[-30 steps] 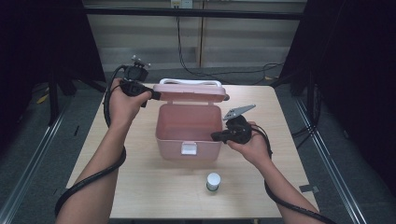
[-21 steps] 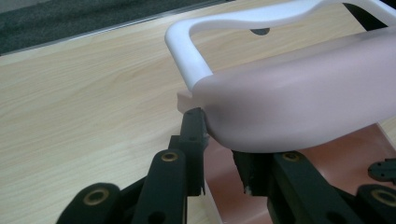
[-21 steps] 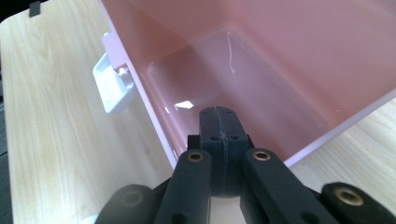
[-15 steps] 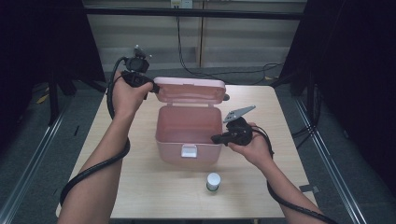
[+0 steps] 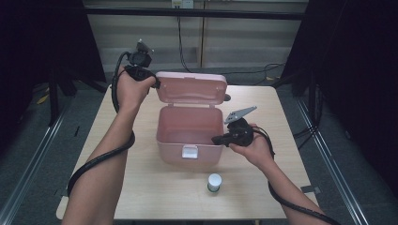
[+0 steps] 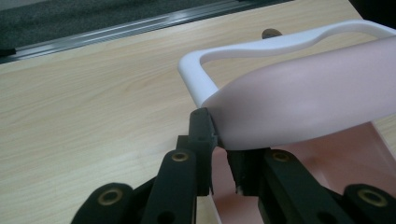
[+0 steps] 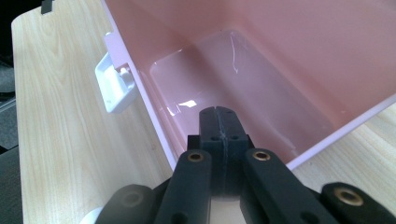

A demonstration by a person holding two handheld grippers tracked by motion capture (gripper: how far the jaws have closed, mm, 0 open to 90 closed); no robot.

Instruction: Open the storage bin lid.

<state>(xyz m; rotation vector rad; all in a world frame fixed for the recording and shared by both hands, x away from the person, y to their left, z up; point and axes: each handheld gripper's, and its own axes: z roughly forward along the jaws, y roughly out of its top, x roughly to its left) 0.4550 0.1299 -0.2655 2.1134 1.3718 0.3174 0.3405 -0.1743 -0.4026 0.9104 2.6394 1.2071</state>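
A pink box [image 5: 187, 136] stands open at the table's middle, its inside bare [image 7: 243, 60]. Its pink lid [image 5: 191, 89] stands upright at the back, and the white handle [image 6: 261, 46] curves over the lid's outer face. My left gripper [image 5: 152, 84] is at the lid's left corner; its jaws have just been closing and pinch the lid's edge [image 6: 280, 107] between them. My right gripper [image 5: 217, 139] rests at the box's right front corner, and its jaws [image 7: 218, 116] are shut together with nothing between them.
A small white-capped jar [image 5: 214, 182] stands on the wooden table [image 5: 141, 187] in front of the box. The box's white latch [image 7: 114, 88] hangs on its front wall. Black cables trail from both grippers along the forearms.
The left hand has risen and moved back with the lid's corner, swinging the lid up to stand upright. The right hand and the box have stayed put.
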